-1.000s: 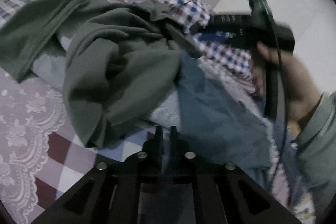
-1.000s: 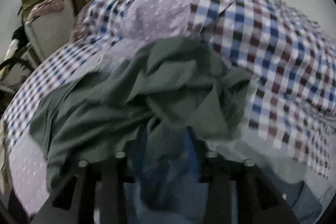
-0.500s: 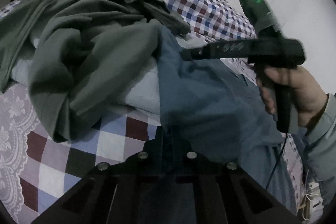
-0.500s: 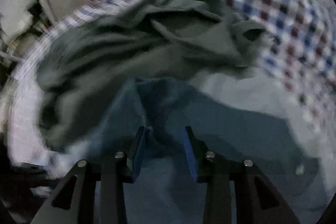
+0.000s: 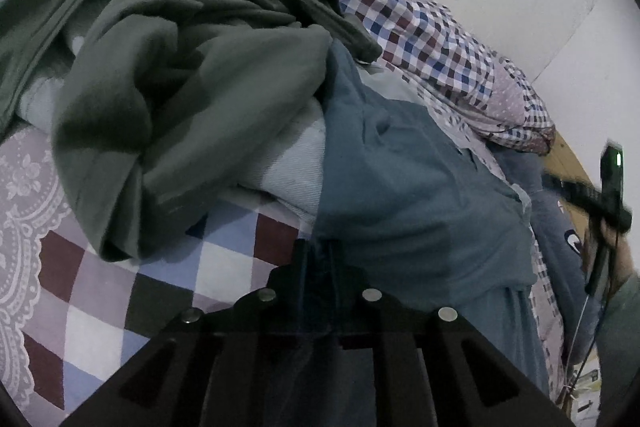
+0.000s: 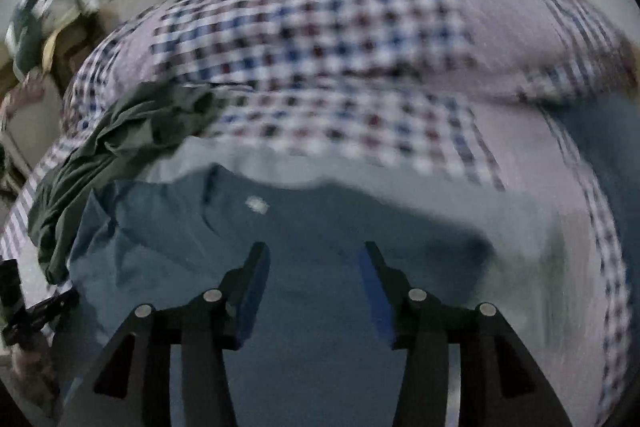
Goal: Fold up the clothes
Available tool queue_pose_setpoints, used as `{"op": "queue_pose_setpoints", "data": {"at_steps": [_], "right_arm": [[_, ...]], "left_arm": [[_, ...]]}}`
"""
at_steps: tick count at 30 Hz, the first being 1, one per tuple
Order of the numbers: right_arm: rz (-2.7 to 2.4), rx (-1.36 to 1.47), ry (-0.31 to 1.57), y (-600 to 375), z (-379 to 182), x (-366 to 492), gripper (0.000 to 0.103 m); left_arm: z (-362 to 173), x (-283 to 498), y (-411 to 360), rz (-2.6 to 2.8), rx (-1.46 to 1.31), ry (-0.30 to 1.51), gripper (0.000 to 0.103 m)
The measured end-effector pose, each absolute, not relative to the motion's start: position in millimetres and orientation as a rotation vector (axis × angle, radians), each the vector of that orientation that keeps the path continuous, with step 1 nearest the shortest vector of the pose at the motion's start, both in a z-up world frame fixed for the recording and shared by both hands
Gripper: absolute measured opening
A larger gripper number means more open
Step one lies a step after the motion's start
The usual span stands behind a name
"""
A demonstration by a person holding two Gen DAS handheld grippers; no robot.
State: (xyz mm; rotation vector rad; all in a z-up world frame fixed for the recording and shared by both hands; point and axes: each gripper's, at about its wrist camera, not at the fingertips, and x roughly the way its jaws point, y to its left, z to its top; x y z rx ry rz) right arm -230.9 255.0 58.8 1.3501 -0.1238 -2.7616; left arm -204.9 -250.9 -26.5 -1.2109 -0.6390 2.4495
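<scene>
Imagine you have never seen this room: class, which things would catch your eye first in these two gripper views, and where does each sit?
First comes the dark green garment, heaped on the left of the bed in the left wrist view. Next is the blue shirt, spread to its right, its edge pinched in the shut left gripper, while the right gripper hangs open above it. Behind both lies the checked quilt, against the wall.

The right wrist view was smeared by motion, so the checked bedding [image 6: 320, 39] and the clutter at the far left [image 6: 28, 39] could not be made out clearly. In the left wrist view, the tips of the left tongs [image 5: 318, 251] were buried in the blue shirt [image 5: 400, 187]. The hand [image 5: 616, 247] on the right tongs [image 5: 556, 183] was blurred and cut off by the edge.
</scene>
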Motion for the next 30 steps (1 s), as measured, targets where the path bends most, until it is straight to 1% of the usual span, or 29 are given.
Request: {"op": "queue_pose_setpoints", "data": {"at_steps": [3, 7, 8, 10, 11, 13, 15, 17, 21, 24, 26, 30], "right_arm": [[-2.784, 1.404, -0.206, 288, 39, -214, 0.051], [-2.779, 1.442, -0.385, 326, 10, -201, 0.051], [-2.788, 1.474, -0.371, 330, 4, -201, 0.051], [-2.866, 1.57, -0.281, 338, -5, -195, 0.051], [-2.889, 1.564, -0.298, 341, -3, -187, 0.051], [-2.926, 1.479, -0.382, 347, 9, -162, 0.051], [-2.963, 1.37, -0.405, 345, 28, -127, 0.051], [-2.996, 1.265, -0.395, 340, 48, -86, 0.051], [-2.971, 1.022, -0.417, 323, 89, 3, 0.052], [-2.957, 0.887, -0.438, 309, 120, 65, 0.053], [-2.927, 0.801, -0.468, 306, 139, 105, 0.053], [-2.898, 0.649, -0.425, 302, 182, 180, 0.054]], "left_arm": [[-27, -204, -249, 2.456, -1.211, -0.632, 0.013], [-30, -207, -247, 2.451, -1.215, -0.639, 0.014], [-31, -208, -247, 2.447, -1.217, -0.645, 0.015], [-31, -208, -248, 2.439, -1.218, -0.657, 0.015], [-31, -207, -249, 2.435, -1.217, -0.665, 0.016], [-27, -204, -249, 2.443, -1.206, -0.662, 0.028], [-16, -194, -248, 2.487, -1.174, -0.63, 0.063], [1, -174, -249, 2.552, -1.12, -0.612, 0.073], [26, -125, -254, 2.569, -1.039, -0.687, 0.073], [51, -72, -251, 2.613, -0.994, -0.604, 0.079], [68, -31, -251, 2.635, -0.96, -0.571, 0.08], [102, 56, -260, 2.661, -0.904, -0.594, 0.083]]}}
